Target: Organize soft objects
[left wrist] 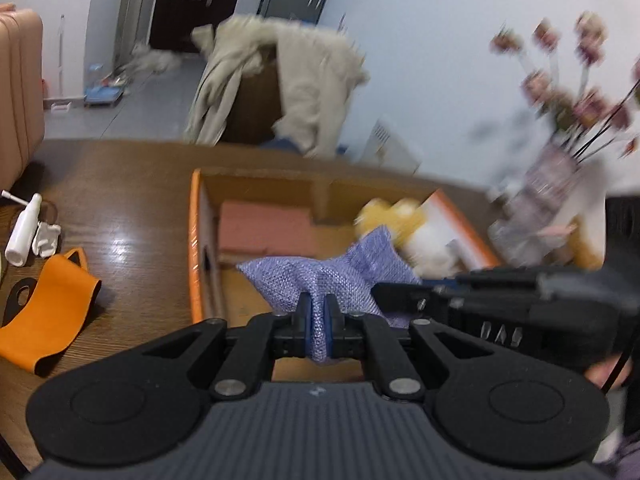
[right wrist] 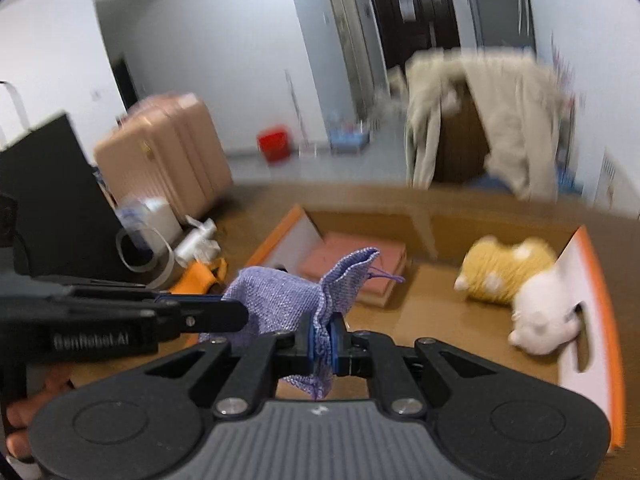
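Note:
A purple woven cloth pouch [left wrist: 320, 276] is held between both grippers above the open cardboard box [left wrist: 195, 240]. My left gripper [left wrist: 319, 312] is shut on one end of the pouch. My right gripper [right wrist: 322, 334] is shut on the other end of the pouch [right wrist: 280, 300]; it also shows in the left wrist view [left wrist: 384, 292], coming in from the right. Inside the box [right wrist: 592, 300] lie a pink folded cloth [right wrist: 356, 258], a yellow plush toy [right wrist: 504, 270] and a white plush toy [right wrist: 540, 324].
The box stands on a brown wooden table [left wrist: 120, 200]. An orange strap [left wrist: 48, 312] and a white spray bottle [left wrist: 24, 232] lie left of the box. A vase of flowers [left wrist: 560, 120] stands at the right. A coat-draped chair [left wrist: 280, 80] and a pink suitcase [right wrist: 168, 156] stand beyond.

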`<state>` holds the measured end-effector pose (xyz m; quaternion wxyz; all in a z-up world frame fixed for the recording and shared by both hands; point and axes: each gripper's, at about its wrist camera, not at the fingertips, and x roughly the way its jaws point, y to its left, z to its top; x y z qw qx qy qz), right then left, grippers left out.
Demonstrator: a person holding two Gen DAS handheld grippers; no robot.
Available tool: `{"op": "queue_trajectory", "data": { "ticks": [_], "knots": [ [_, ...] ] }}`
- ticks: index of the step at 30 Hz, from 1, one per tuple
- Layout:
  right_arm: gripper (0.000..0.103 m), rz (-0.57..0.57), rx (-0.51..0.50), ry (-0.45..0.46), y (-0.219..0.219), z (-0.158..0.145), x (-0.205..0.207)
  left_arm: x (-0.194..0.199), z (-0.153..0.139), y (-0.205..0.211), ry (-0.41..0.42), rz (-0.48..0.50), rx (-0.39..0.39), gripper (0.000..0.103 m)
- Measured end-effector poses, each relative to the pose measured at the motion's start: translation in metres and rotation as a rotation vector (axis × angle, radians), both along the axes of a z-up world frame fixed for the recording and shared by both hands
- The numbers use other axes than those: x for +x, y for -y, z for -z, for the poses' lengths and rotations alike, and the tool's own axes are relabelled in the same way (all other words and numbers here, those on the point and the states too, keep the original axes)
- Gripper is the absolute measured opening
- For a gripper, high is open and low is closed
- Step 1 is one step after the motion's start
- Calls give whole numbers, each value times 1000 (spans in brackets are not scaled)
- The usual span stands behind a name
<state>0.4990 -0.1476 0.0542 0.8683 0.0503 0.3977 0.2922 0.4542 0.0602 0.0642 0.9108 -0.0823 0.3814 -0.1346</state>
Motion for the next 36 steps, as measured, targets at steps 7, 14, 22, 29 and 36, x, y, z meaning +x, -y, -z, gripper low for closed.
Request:
{"op": "queue_trajectory", "data": {
  "ticks": [7,14,22,29,36],
  "knots": [
    [13,-6,-12,-213,-10,50,38,6,32,-4,-49,9,78,36],
    [50,7,-43,-156,-2,33,14,-35,2,-13,38,-26,82,61],
    [64,60,-57,128,58,-57,-84,-142,-49,-29,200,-99,84,88],
    [77,60,-62,362,95,-79,-206,-250,-36,-26,290,-89,68,100],
    [82,60,-35,384,100,-38,-285,-318,2,-6,316,-102,94,103]
  ]
}}
